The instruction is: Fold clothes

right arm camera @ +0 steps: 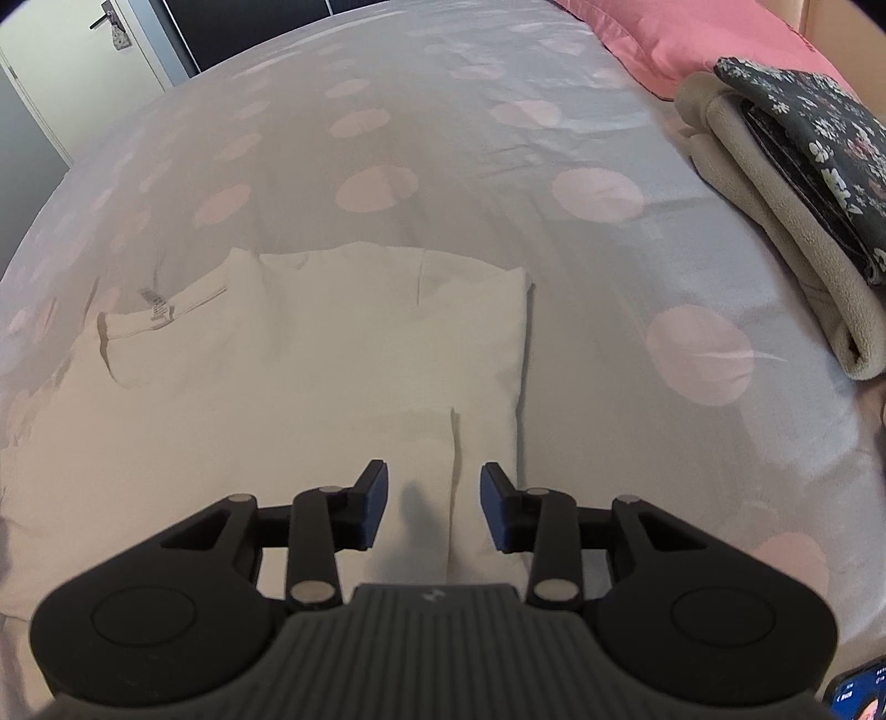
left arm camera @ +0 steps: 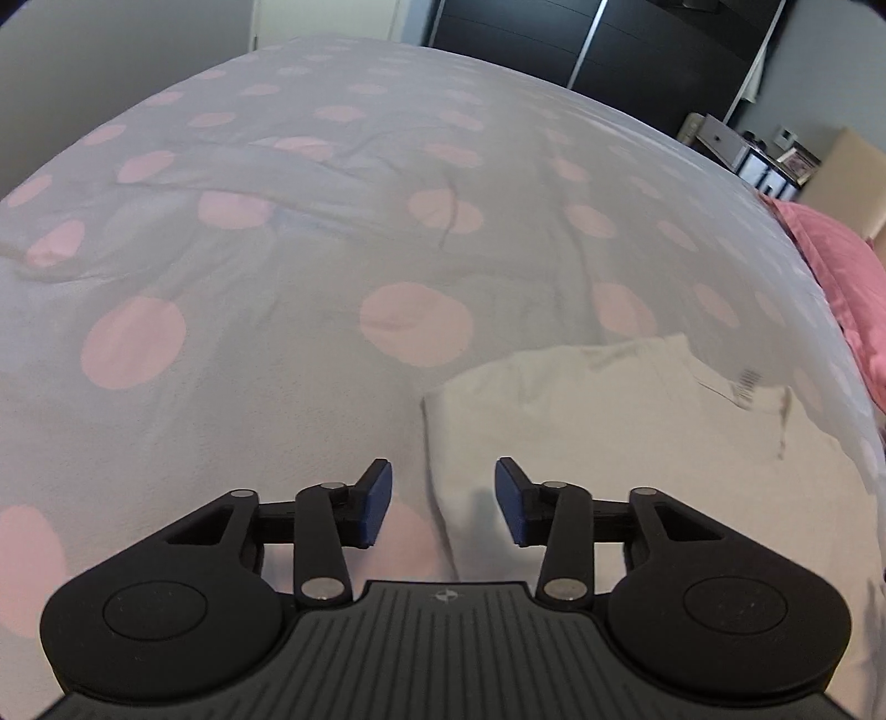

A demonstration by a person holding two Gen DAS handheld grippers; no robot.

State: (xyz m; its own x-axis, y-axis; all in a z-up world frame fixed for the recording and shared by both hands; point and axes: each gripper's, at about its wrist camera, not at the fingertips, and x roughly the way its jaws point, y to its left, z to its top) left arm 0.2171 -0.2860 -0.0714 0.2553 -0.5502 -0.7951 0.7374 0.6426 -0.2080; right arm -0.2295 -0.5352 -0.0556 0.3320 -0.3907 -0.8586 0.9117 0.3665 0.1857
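Note:
A cream-white garment (right arm camera: 310,354) lies flat on the bed, partly folded, with a collar label (right arm camera: 156,306) toward its left side in the right wrist view. A folded flap edge runs down just ahead of my right gripper (right arm camera: 433,501), which hovers open over the garment's near right part with nothing between its fingers. In the left wrist view the same garment (left arm camera: 609,421) fills the lower right. My left gripper (left arm camera: 443,498) is open above the garment's left edge, holding nothing.
The bed is covered by a grey duvet with pink dots (left arm camera: 277,266). A folded stack with a beige fleece (right arm camera: 775,221) and a dark floral piece (right arm camera: 819,127) sits at the right. Pink pillows (right arm camera: 692,39), a door (right arm camera: 83,50), dark wardrobes (left arm camera: 526,39) and a phone (right arm camera: 864,692) surround it.

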